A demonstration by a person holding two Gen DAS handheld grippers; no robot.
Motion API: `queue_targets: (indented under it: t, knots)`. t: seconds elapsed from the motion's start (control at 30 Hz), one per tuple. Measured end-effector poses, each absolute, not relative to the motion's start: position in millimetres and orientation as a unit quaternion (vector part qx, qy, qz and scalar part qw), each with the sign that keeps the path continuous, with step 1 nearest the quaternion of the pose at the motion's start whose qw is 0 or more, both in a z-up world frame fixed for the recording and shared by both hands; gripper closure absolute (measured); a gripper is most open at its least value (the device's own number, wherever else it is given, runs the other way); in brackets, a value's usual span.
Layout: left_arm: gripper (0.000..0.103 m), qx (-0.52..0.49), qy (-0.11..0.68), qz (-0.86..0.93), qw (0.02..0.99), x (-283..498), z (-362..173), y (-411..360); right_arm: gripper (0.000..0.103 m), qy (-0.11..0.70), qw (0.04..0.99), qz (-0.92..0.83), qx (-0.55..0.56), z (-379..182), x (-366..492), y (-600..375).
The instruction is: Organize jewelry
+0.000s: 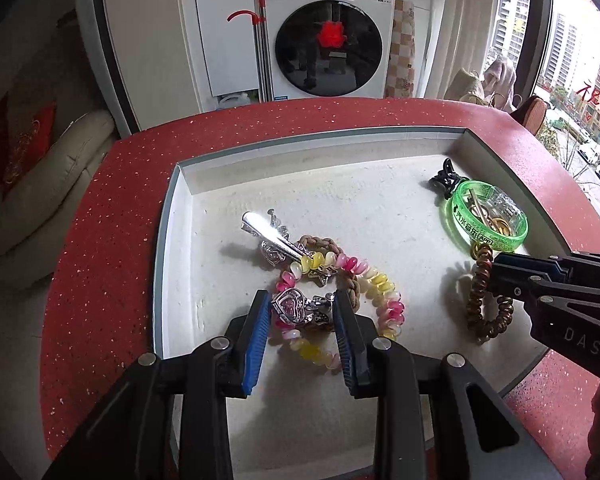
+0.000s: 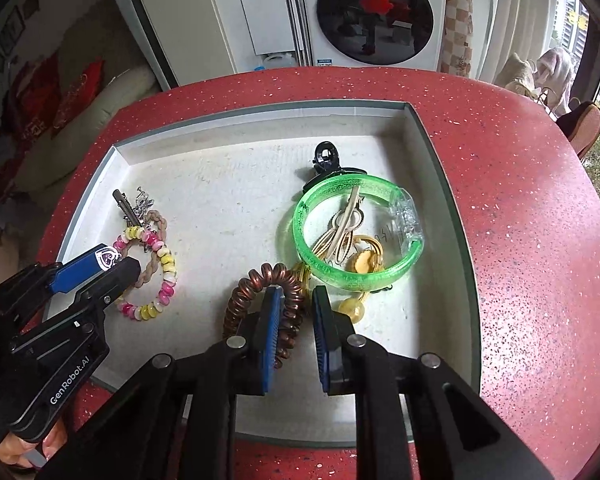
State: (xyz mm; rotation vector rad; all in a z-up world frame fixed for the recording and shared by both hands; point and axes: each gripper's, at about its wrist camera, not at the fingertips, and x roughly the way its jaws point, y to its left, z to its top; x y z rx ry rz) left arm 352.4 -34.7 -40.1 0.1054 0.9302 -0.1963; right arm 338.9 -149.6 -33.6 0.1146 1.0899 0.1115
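Red speckled table, white tray

"Panasonic" on the washer, "GenRobot.AI" on the left gripper, "DAS" on the right gripper, "(APP)" on the green bangle.

You are looking at one tray holding two bracelets, the green bangle and beaded bracelet, plus three hair clips.

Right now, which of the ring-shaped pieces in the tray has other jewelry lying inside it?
The green bangle: gold clips lie inside it. The pink-and-yellow bead bracelet and copper spiral hair tie enclose none.
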Motion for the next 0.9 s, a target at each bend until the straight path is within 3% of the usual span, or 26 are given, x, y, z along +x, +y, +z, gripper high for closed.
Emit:
queue_targets:
  t: [0.07,0.47,0.53,0.57,0.6,0.9]
  knots:
    - [0.053,0.05,0.449,-0.094,0.887,352.8,-39.5,-34.8,0.06,0.514,0.853,0.057,0.067,-31.2,336.6,-150.5]
    - [0.053,0.017,0.433,-0.104,0.895,345.9,-23.2,-25.4,0.055,0.485,0.867,0.059,0.097,-5.2,325.2,-163.1]
    - [0.043,0.014,0.432,-0.1,0.896,346.6,-20.6,-24.1,0.054,0.48,0.87,0.055,0.103,-1.9,323.5,-167.4]
    - [0.02,0.012,0.43,-0.098,0.897,346.3,-19.4,-22.8,0.054,0.477,0.871,0.053,0.105,-0.6,322.9,-169.4]
    - [0.011,0.011,0.423,-0.094,0.901,345.4,-17.4,-21.9,0.054,0.475,0.872,0.052,0.107,0.1,322.1,-170.5]
    - [0.01,0.021,0.42,-0.092,0.903,343.3,-11.4,-26.4,0.054,0.479,0.87,0.049,0.106,-0.6,321.8,-170.8]
